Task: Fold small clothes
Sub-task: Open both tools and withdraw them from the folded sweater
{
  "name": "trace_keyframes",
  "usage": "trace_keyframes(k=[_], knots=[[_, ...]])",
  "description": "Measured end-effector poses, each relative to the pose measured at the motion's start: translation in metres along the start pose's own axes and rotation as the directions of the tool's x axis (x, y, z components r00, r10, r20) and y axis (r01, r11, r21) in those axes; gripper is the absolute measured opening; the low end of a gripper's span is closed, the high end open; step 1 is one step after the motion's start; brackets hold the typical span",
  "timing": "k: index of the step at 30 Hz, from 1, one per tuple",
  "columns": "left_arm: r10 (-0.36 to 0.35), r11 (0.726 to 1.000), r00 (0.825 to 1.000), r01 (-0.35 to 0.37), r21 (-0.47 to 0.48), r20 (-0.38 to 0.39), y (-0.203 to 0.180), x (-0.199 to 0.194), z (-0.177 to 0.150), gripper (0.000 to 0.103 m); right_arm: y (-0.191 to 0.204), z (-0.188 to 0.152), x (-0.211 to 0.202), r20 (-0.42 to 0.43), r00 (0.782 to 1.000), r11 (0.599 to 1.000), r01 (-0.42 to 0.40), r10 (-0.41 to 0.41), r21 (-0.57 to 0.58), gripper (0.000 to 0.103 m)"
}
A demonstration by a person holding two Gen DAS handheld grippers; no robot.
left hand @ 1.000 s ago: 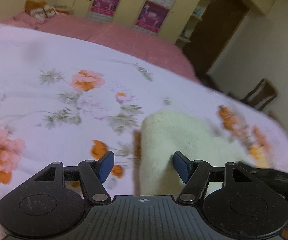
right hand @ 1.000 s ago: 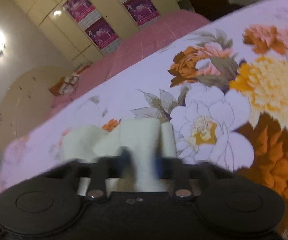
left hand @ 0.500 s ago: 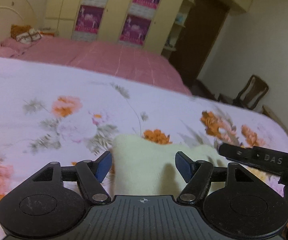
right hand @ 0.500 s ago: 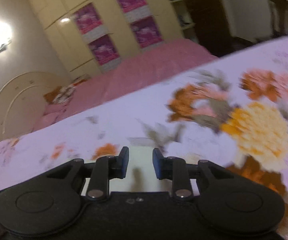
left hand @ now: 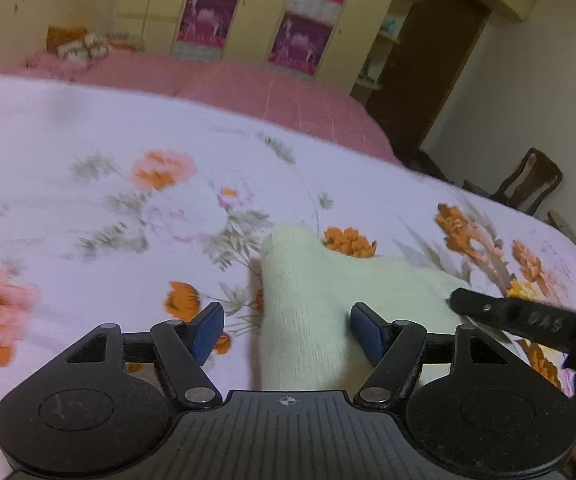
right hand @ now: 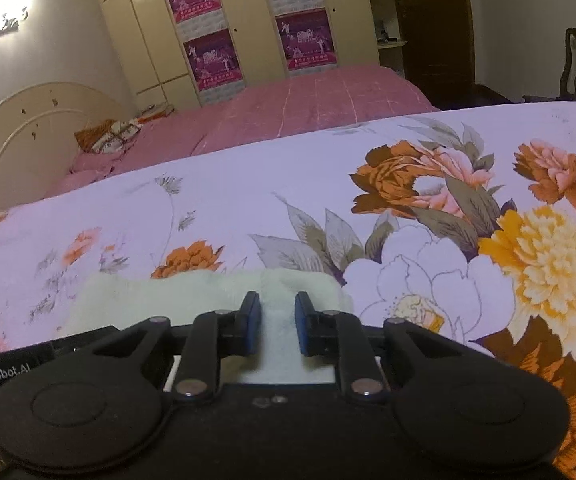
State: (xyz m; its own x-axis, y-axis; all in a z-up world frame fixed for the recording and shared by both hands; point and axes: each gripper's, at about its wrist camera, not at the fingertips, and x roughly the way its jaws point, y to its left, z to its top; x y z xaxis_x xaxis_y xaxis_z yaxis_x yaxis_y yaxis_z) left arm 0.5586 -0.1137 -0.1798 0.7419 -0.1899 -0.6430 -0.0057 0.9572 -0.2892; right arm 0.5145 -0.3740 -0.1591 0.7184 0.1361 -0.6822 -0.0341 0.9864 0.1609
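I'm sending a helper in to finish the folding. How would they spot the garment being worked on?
Go to the bed with the floral sheet, not the pink bed behind it. On that sheet lies one pale cream knit garment, right in front of both grippers. It is the only plain, unprinted cloth among the orange flowers.

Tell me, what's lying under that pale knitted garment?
The pale knitted garment rests on the flowered bedsheet, whose blossoms continue around it. Whatever lies directly beneath stays covered, and its near end disappears behind the left tool.
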Motion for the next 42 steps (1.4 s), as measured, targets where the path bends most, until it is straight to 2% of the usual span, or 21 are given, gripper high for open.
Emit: trace_keyframes(k=[2,4,8,9,10,11,16,20,23,26,30,34,37,40,42], knots=[[-0.02,1.0,0.999,0.019,0.023,0.027,0.003,-0.019,-0.006,0.07,0.003,-0.002,-0.019,0.033,0.999,0.999,-0.026,0.025,0.025,0.025],[-0.029,0.999,0.999,0.028,0.036,0.037,0.005,-0.03,-0.012,0.07,0.009,-0.008,-0.039,0.065,0.997,0.999,-0.048,0.048,-0.004,0.025],[-0.035,0.999,0.999,0.036,0.028,-0.017,0.011,-0.028,-0.026,0.071,0.018,-0.035,-0.058,0.045,0.998,0.998,-0.047,0.049,-0.051,0.023],[-0.034,0.999,0.999,0.035,0.027,-0.033,0.012,-0.023,-0.029,0.075,0.019,-0.043,-0.053,0.028,1.0,0.996,-0.011,0.013,-0.086,0.023],[-0.02,1.0,0.999,0.021,0.018,-0.034,0.014,-0.021,-0.03,0.085,0.019,-0.049,-0.05,0.029,1.0,0.994,0.01,-0.007,-0.111,0.023],[0.002,1.0,0.999,-0.002,0.019,-0.035,0.014,-0.02,-0.03,0.087,0.017,-0.054,-0.048,0.051,0.999,0.991,0.016,-0.01,-0.13,0.023],[0.018,0.999,0.999,-0.017,0.034,-0.044,0.012,-0.032,-0.026,0.087,0.024,-0.046,-0.053,0.019,0.999,0.99,0.035,-0.033,-0.135,0.024],[-0.009,0.997,1.0,0.01,0.083,-0.011,0.014,-0.061,-0.037,0.087,0.025,-0.051,-0.091,0.065,0.998,0.996,0.011,-0.005,-0.092,0.027],[-0.018,0.997,0.999,0.021,0.074,-0.04,0.02,-0.067,-0.052,0.087,0.026,-0.068,-0.112,0.074,0.997,0.995,-0.003,0.01,-0.101,0.027],[-0.003,0.996,0.998,0.008,0.086,-0.058,0.021,-0.061,-0.062,0.087,0.027,-0.089,-0.101,0.001,0.999,0.987,0.04,-0.04,-0.153,0.024],[0.007,0.996,0.998,-0.001,0.093,-0.067,0.019,-0.068,-0.06,0.087,0.034,-0.091,-0.099,-0.001,0.998,0.98,0.062,-0.063,-0.187,0.024],[-0.011,0.992,0.998,0.019,0.126,-0.063,0.017,-0.086,-0.069,0.087,0.034,-0.089,-0.126,0.024,1.0,0.992,0.015,-0.012,-0.124,0.027],[-0.007,0.991,0.996,0.019,0.129,-0.09,0.018,-0.089,-0.086,0.087,0.036,-0.103,-0.135,0.004,1.0,0.993,0.009,-0.009,-0.119,0.027],[0.005,0.985,0.997,0.008,0.17,-0.075,0.016,-0.088,-0.094,0.087,0.032,-0.125,-0.131,-0.05,0.998,0.993,0.03,-0.036,-0.117,0.026],[0.011,0.984,0.997,0.003,0.18,-0.08,0.014,-0.086,-0.093,0.087,0.03,-0.138,-0.128,-0.029,0.999,0.991,0.041,-0.045,-0.124,0.026]])
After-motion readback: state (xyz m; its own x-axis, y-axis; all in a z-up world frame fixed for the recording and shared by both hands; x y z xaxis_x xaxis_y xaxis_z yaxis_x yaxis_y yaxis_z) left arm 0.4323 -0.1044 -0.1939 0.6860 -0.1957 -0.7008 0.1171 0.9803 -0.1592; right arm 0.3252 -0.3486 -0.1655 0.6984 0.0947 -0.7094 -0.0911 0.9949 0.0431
